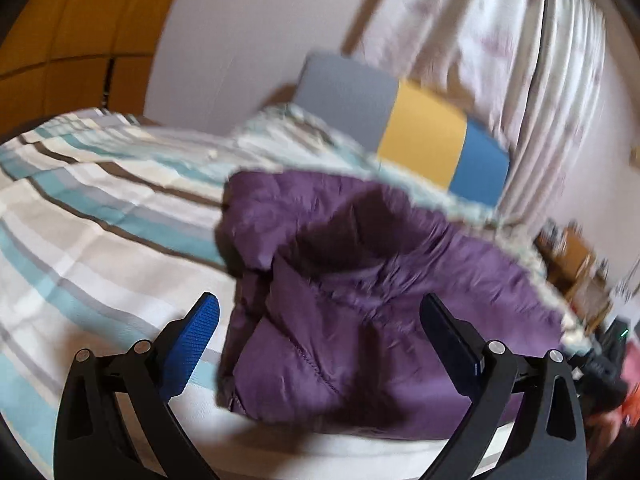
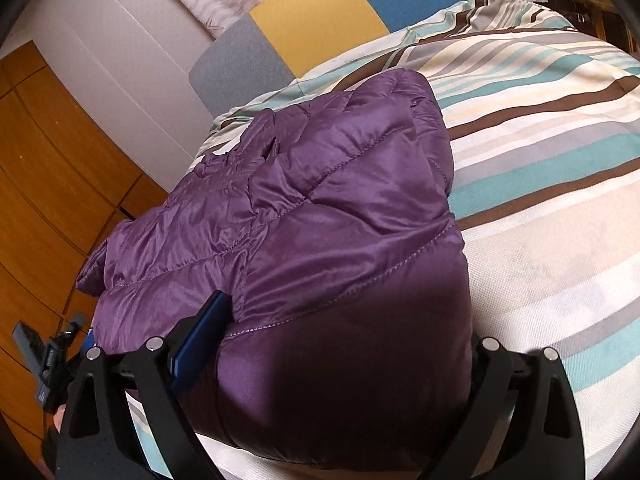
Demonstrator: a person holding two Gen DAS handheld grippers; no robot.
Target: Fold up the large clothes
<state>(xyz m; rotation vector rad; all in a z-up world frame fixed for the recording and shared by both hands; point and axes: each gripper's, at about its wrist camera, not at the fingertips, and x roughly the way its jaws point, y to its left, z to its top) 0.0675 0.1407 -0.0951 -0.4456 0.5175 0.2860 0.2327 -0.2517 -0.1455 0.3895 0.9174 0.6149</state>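
We have the purple puffer jacket [image 2: 304, 216] lying bundled on the striped duvet [image 2: 560, 184], filling the centre of both views. Our left gripper [image 1: 320, 344] stands wide open low in its frame, jacket edge between the jaws but no pad pressing. Our right gripper [image 2: 332, 364] straddles the near hem at lower centre, spread wide with nothing pinched; its far finger is hidden under fabric. Both look lined up to take fresh holds for a fold.
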